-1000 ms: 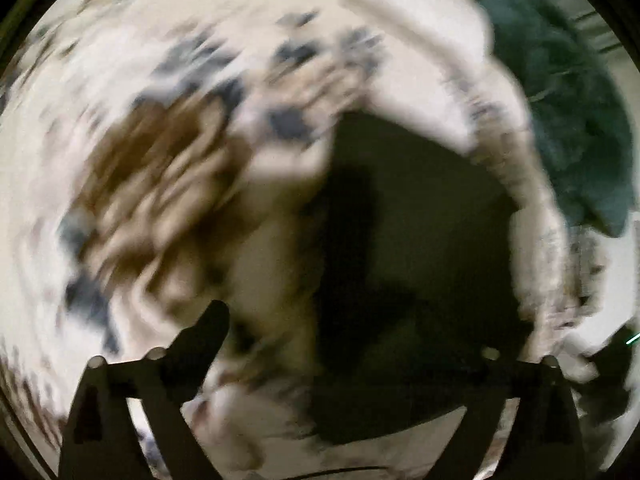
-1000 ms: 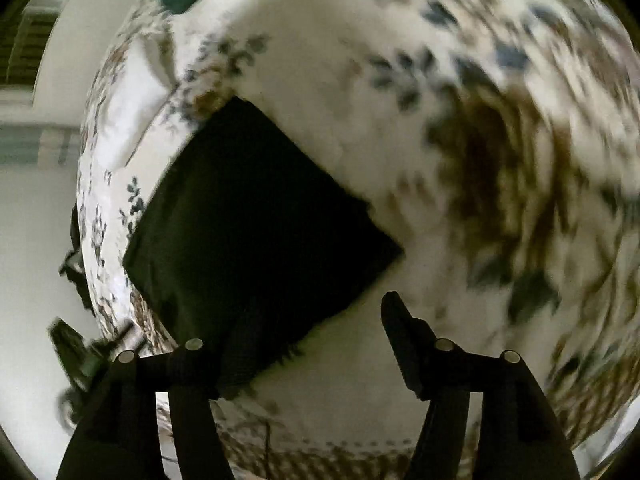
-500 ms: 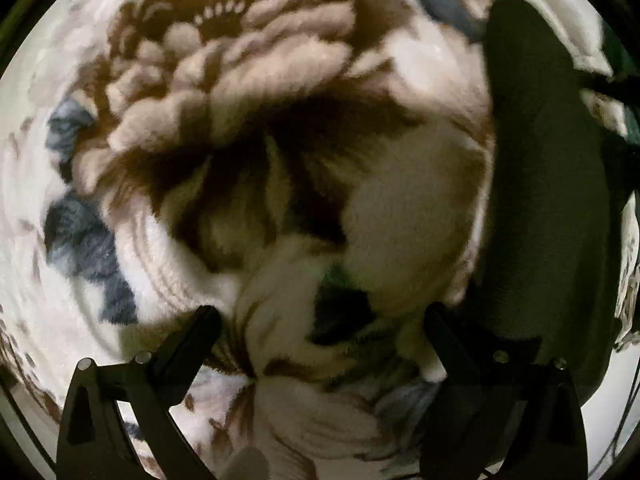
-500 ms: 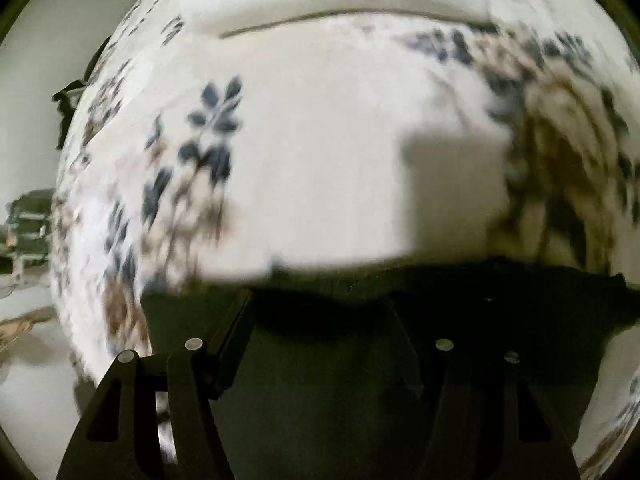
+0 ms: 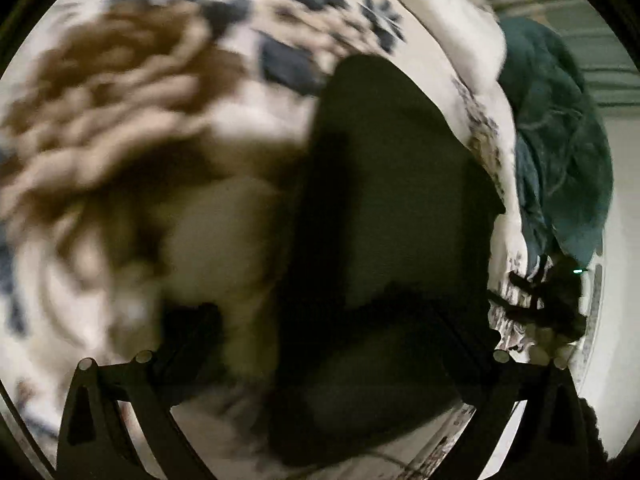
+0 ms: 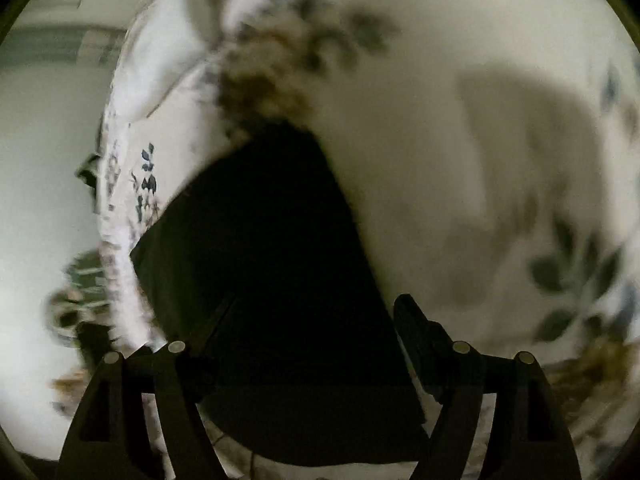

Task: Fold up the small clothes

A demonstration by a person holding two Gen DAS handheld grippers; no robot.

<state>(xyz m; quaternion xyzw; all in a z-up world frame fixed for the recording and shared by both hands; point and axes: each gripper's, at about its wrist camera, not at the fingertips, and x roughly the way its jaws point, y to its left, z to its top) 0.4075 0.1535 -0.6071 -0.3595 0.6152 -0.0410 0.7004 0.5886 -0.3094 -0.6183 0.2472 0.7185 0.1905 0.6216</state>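
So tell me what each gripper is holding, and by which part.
Nothing is held. The left gripper and right gripper are both open above the dark folded garment.

Layout: folded garment on bed, one gripper at each side.

The dark folded fabric garment (image 5: 384,240) lies flat on the white floral-print bedspread (image 5: 132,152), close to the bed edge. In the left wrist view, the garment occupies the centre and right, with the bedspread to its left and behind it; a teal crumpled fabric item (image 5: 560,152) lies beyond the bed edge at far right. The left gripper (image 5: 320,344) sits in front of the garment. In the right wrist view, the garment (image 6: 264,264) lies centre-left between the jaws of the right gripper (image 6: 312,320), with bedspread (image 6: 460,168) to its right and behind.
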